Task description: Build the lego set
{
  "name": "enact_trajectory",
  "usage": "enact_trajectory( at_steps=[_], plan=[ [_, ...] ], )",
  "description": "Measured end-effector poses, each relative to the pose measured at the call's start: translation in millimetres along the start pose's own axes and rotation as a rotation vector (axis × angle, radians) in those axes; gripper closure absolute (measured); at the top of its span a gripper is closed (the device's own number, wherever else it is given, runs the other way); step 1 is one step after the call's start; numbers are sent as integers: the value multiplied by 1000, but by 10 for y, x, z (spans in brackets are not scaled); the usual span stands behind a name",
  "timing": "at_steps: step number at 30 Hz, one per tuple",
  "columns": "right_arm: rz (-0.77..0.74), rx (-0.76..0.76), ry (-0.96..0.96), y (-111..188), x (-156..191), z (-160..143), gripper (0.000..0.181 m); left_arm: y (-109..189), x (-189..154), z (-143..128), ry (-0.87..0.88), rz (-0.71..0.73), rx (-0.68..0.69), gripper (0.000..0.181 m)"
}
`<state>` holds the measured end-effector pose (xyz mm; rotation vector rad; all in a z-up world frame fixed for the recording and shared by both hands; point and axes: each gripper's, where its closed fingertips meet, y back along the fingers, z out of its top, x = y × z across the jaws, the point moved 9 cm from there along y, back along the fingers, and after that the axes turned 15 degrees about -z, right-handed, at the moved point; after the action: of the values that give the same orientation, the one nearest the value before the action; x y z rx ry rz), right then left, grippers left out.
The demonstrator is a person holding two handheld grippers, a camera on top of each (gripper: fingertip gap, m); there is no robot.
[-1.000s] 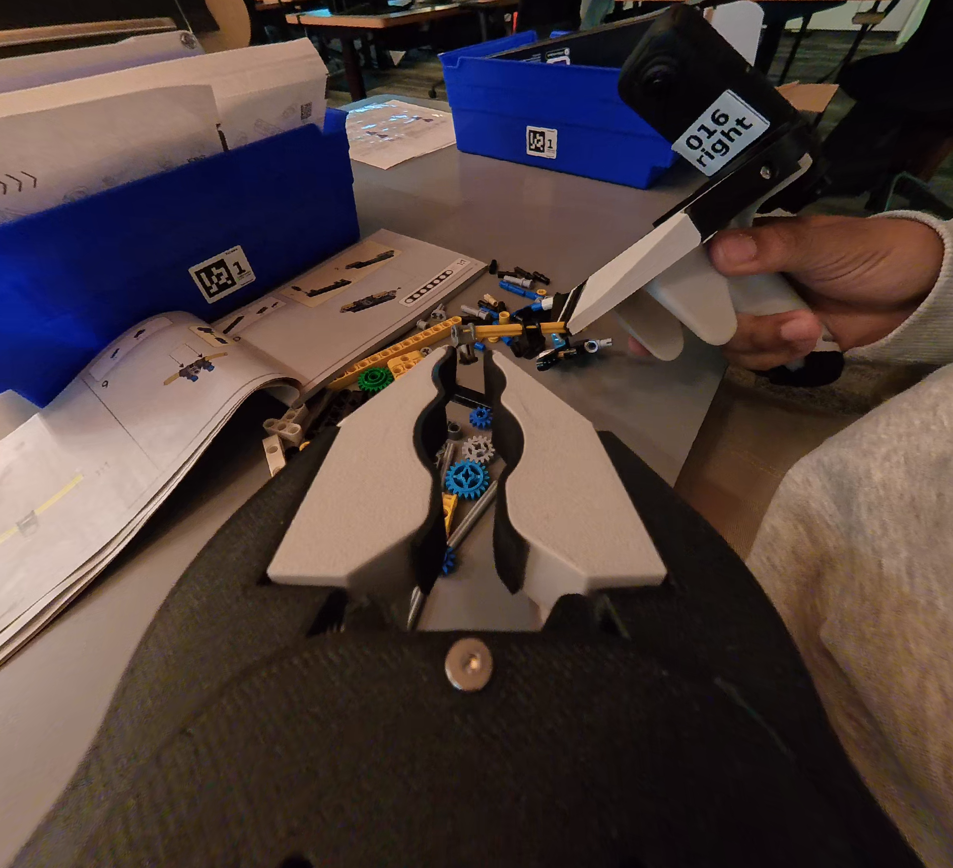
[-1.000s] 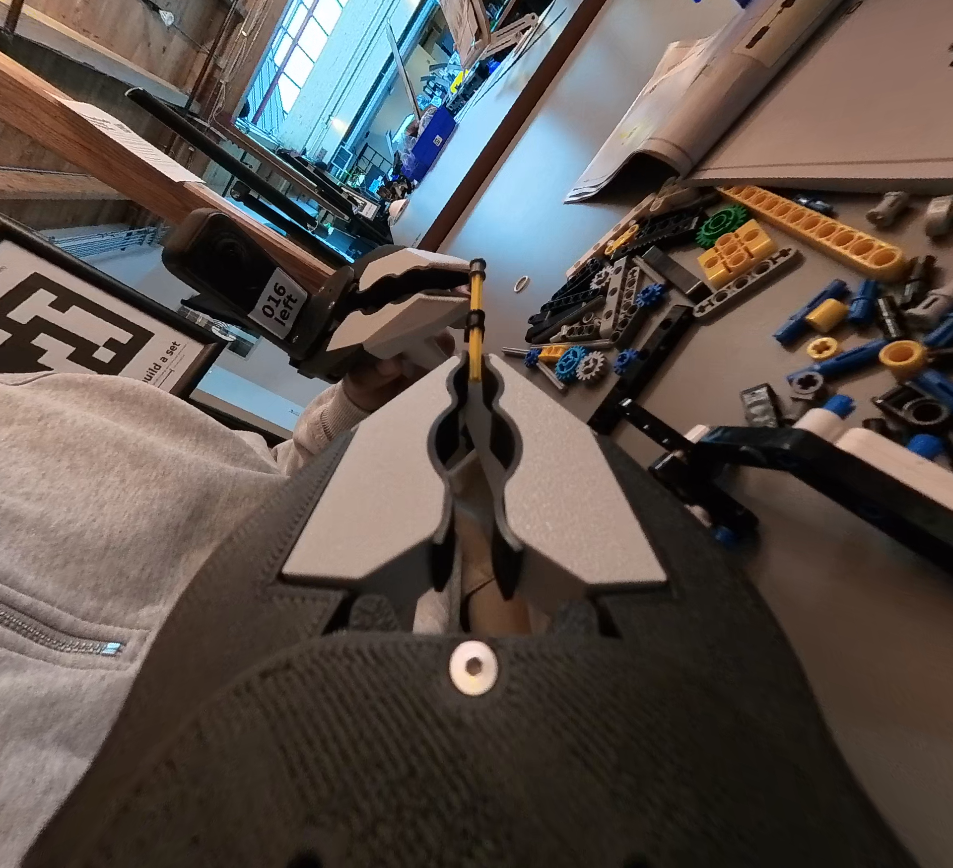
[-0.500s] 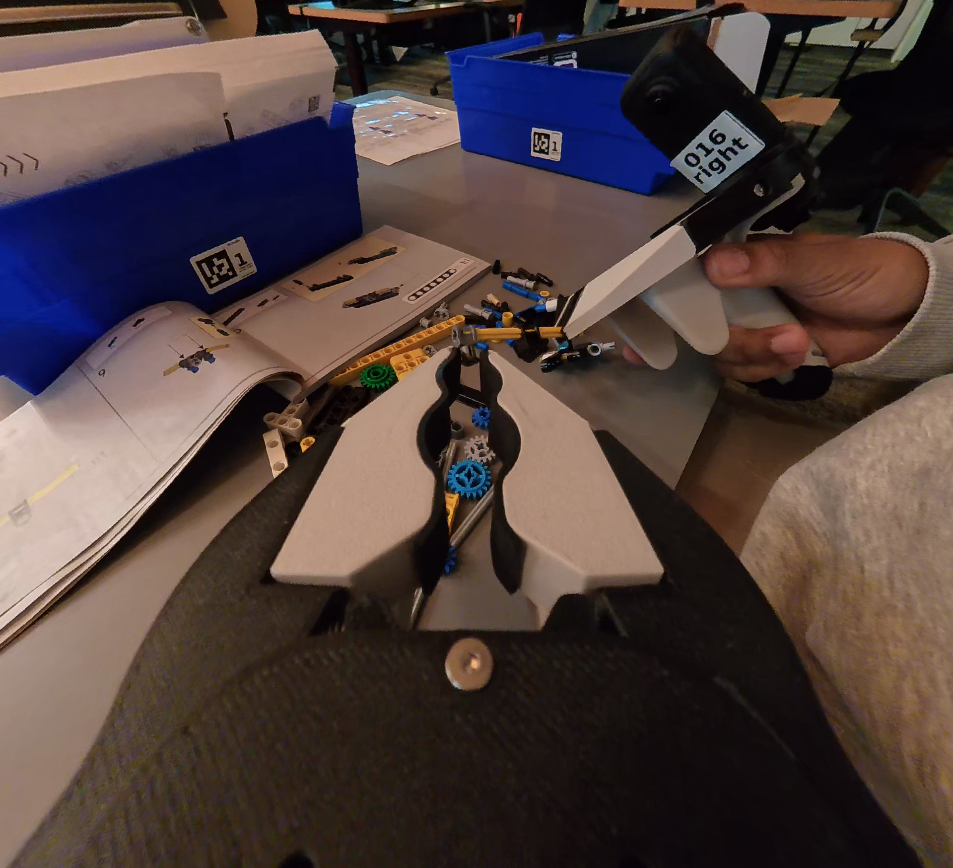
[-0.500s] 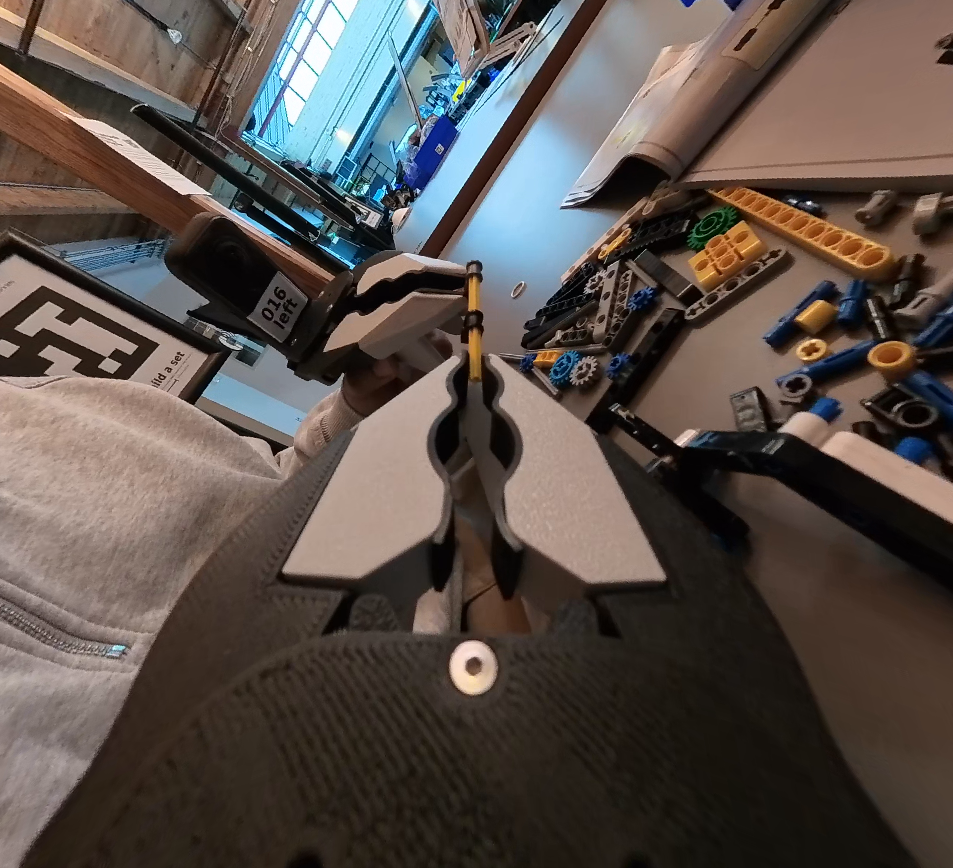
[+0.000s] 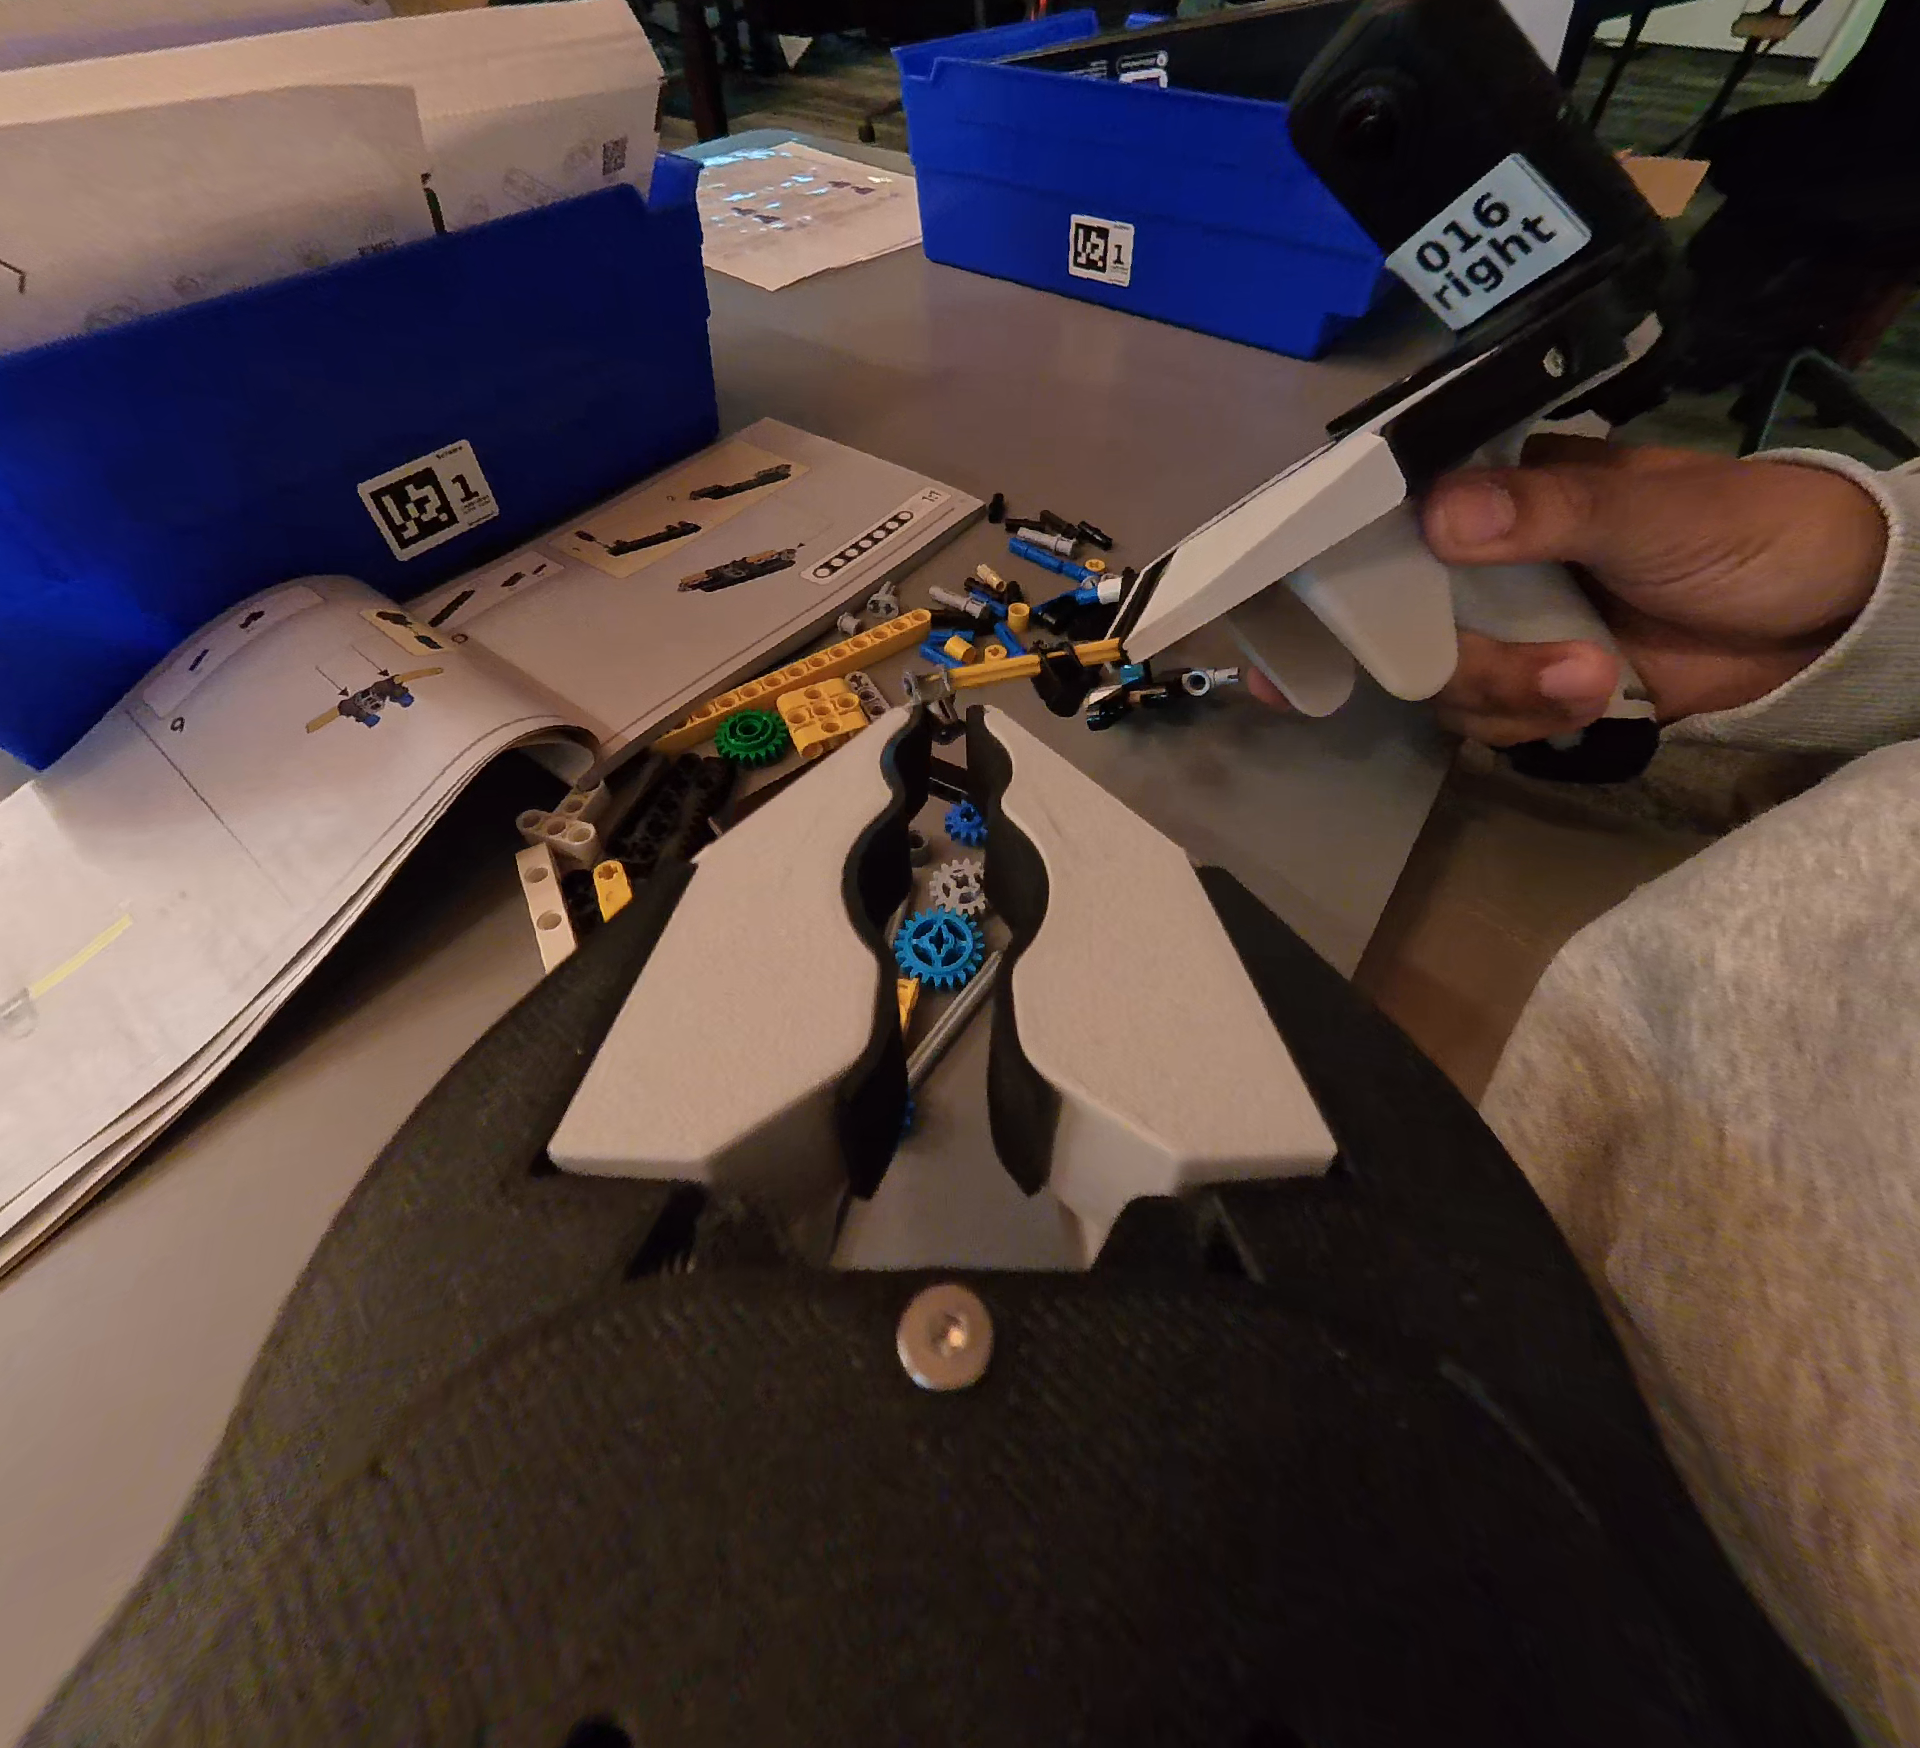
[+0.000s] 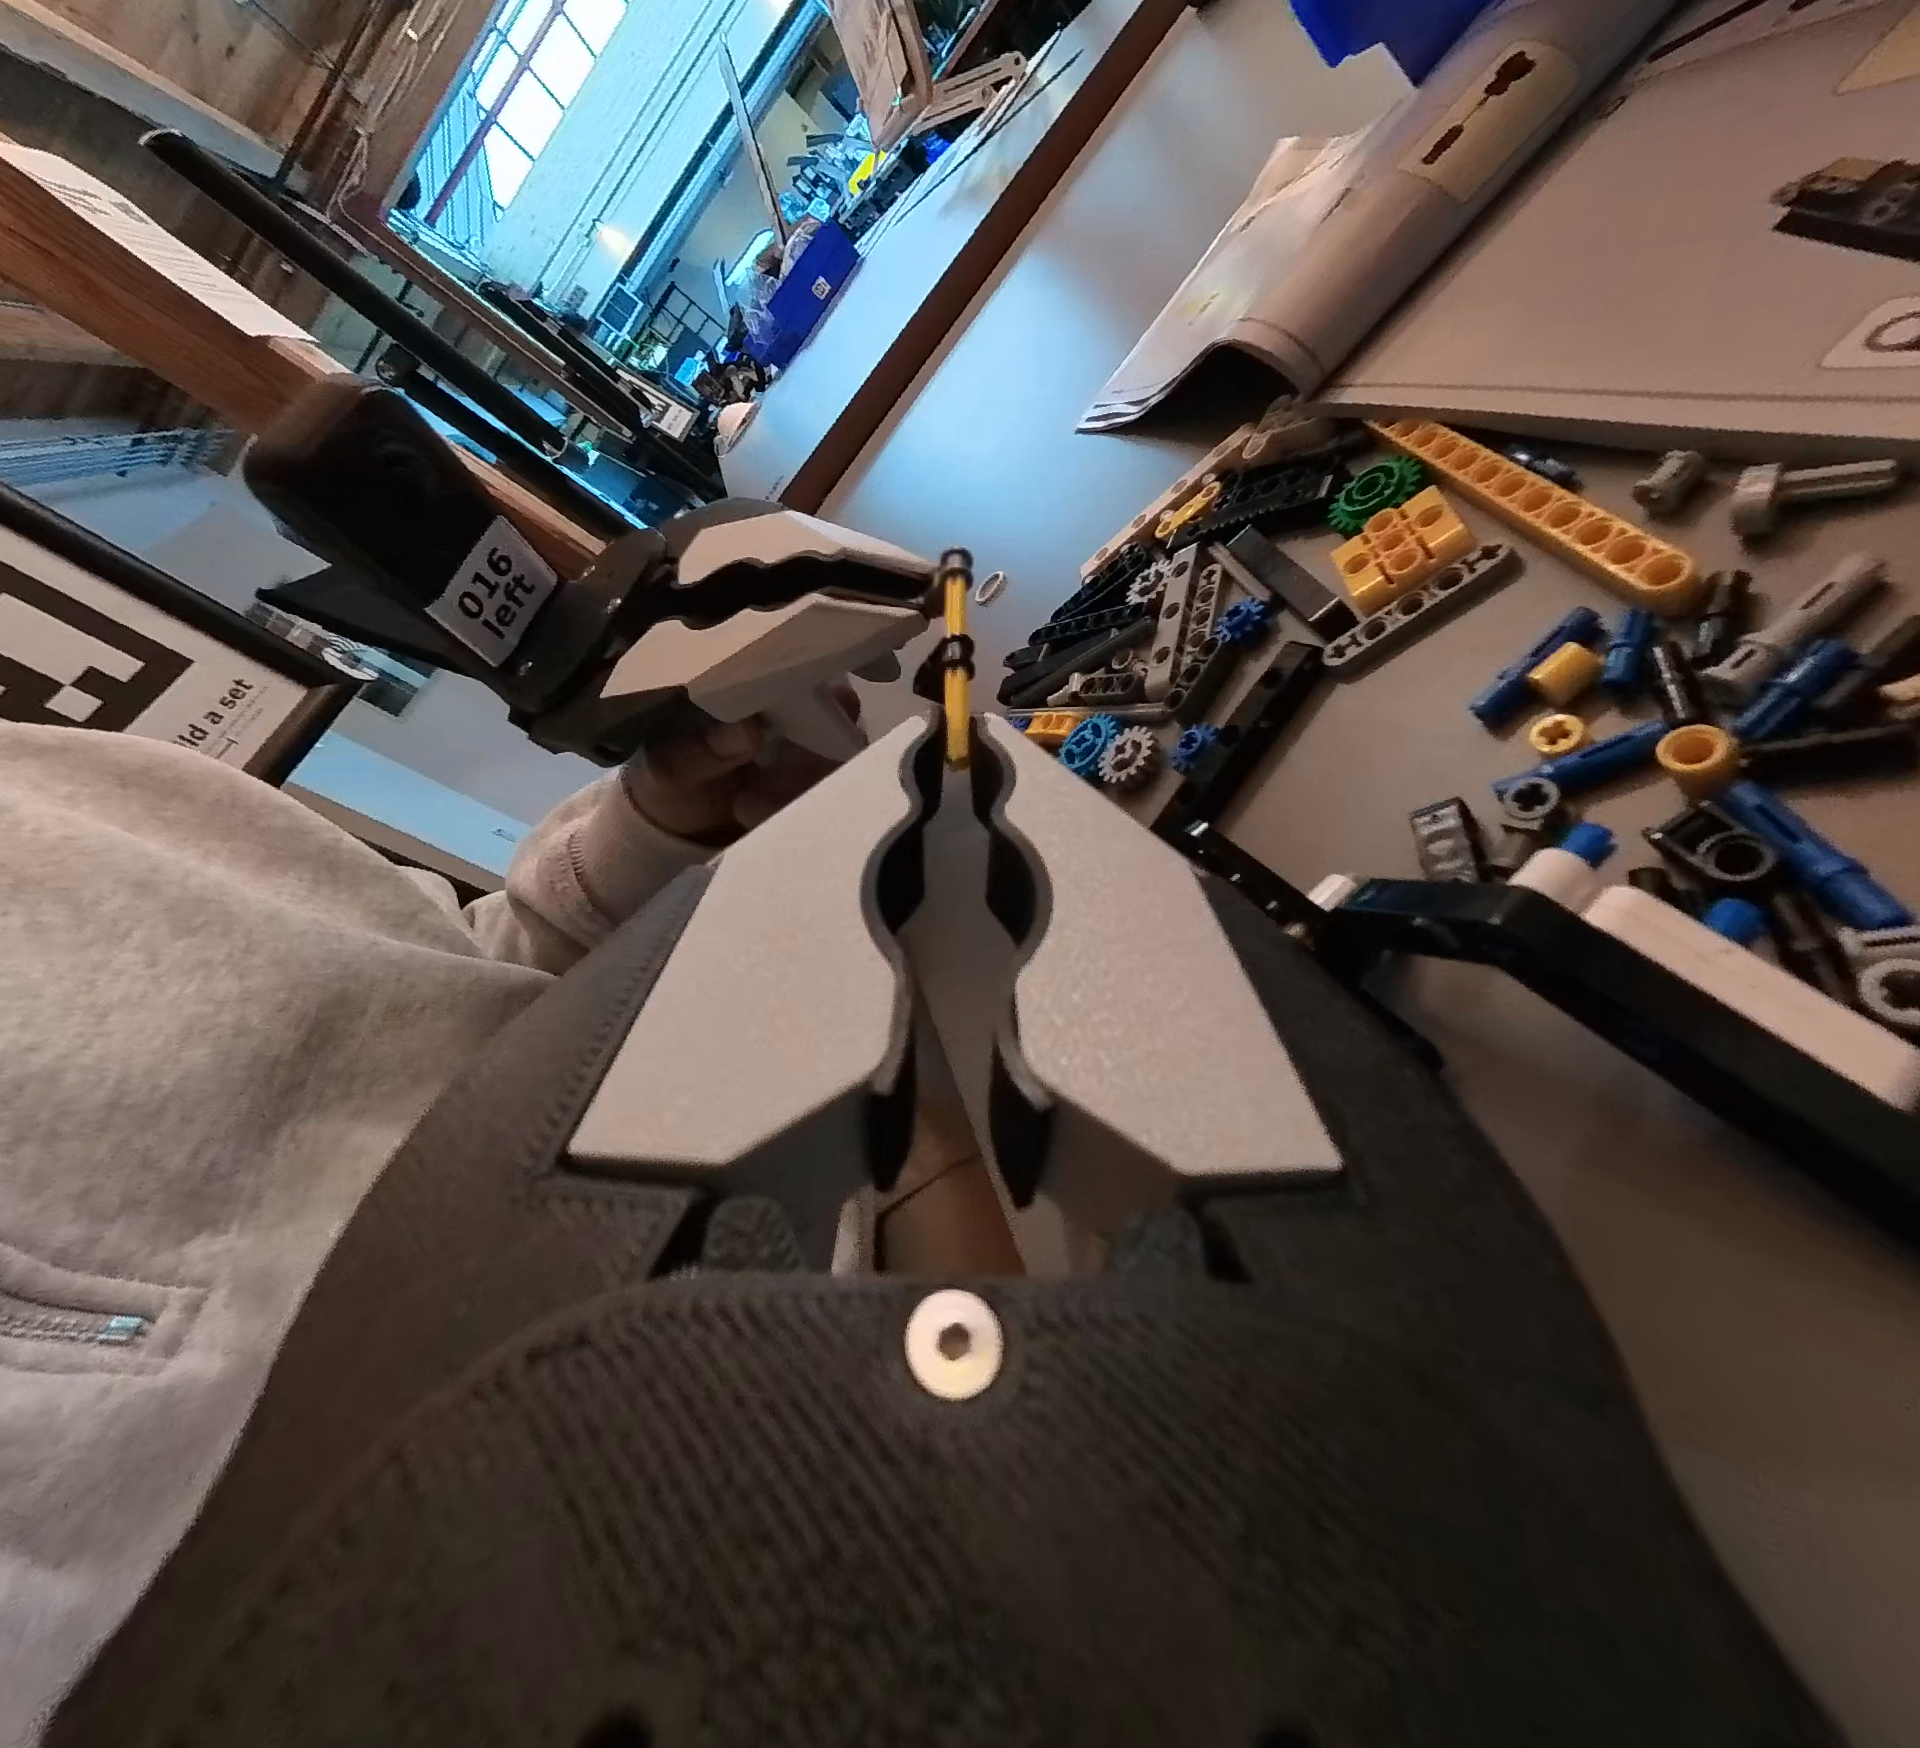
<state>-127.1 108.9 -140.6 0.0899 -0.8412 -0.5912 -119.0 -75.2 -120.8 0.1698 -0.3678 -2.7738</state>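
Observation:
A thin yellow axle [image 5: 997,670] with a black connector [image 5: 1060,672] on it is held between both grippers above the grey table. My left gripper [image 5: 943,722] is shut on the small grey piece at the axle's left end. My right gripper [image 5: 1127,649] comes in from the right and is shut on the other end. In the right wrist view, my right gripper [image 6: 956,748] clamps the axle [image 6: 954,618] upright, with the black connector [image 6: 948,659] just above its tips. My left gripper [image 6: 928,574] pinches the top.
Loose parts lie under the grippers: a long yellow beam [image 5: 800,675], a green gear [image 5: 746,737], a blue gear [image 5: 938,945], blue pins [image 6: 1621,742]. An open instruction booklet [image 5: 312,763] and two blue bins [image 5: 312,410] [image 5: 1122,181] stand behind. A black, blue and white assembly [image 6: 1558,929] lies near the table edge. Left tips to right tips: about 4 cm. From the left gripper's tips to the blue gear [image 5: 938,945] is close to 6 cm.
The left gripper has closed in slightly on the right one along the axle, so less axle shows between them. Both grips are unchanged.

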Motion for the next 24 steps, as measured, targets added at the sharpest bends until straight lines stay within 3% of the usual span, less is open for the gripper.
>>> enact_trajectory(
  at_steps=[11,24],
  plan=[
    [8,0,-15,4,-17,2,179,-12,-18,-6,-26,12,23,177],
    [75,36,37,69,-25,53,179,58,-47,-11,-17,-131,-13,179]
  ],
)
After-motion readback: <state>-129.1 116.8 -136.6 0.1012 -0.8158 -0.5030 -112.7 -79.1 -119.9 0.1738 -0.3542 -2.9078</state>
